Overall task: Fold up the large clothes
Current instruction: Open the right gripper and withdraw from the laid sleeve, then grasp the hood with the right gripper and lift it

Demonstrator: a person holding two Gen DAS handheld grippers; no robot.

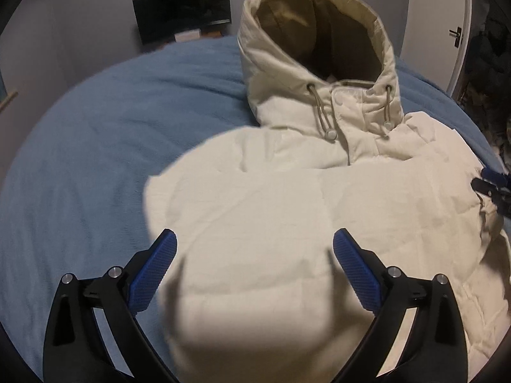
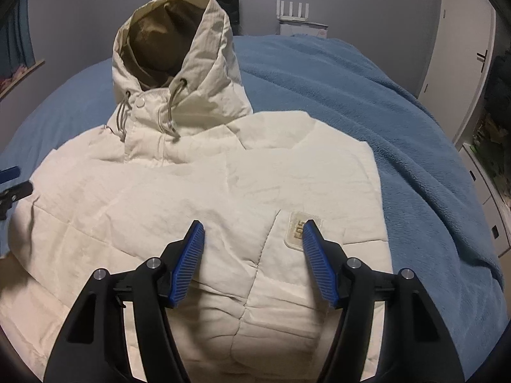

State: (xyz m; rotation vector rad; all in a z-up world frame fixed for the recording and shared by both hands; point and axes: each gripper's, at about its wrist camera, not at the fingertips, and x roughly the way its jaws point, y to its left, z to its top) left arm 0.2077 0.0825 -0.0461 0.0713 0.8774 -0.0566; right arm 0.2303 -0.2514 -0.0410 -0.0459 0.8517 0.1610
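A cream padded jacket [image 1: 287, 198] [image 2: 198, 191] lies front up on a blue blanket, both sleeves folded in over its chest. Its hood [image 1: 316, 41] [image 2: 172, 44] stands up at the far end, with a tan lining and two drawcords. My left gripper [image 1: 255, 239] hovers open over the folded sleeve on that side, with nothing between its blue pads. My right gripper [image 2: 254, 228] is open above the other folded sleeve, near a small logo patch [image 2: 300, 229], and its pads are off the cloth. Each gripper shows at the edge of the other's view: the right gripper [image 1: 491, 182], the left gripper [image 2: 12, 185].
The blue blanket [image 1: 95, 146] [image 2: 399, 134] covers a bed that reaches past the jacket on both sides. A dark monitor [image 1: 182, 9] stands against the far wall. A white router [image 2: 292, 9] sits behind the bed, and white cupboard doors [image 2: 460, 63] stand at the right.
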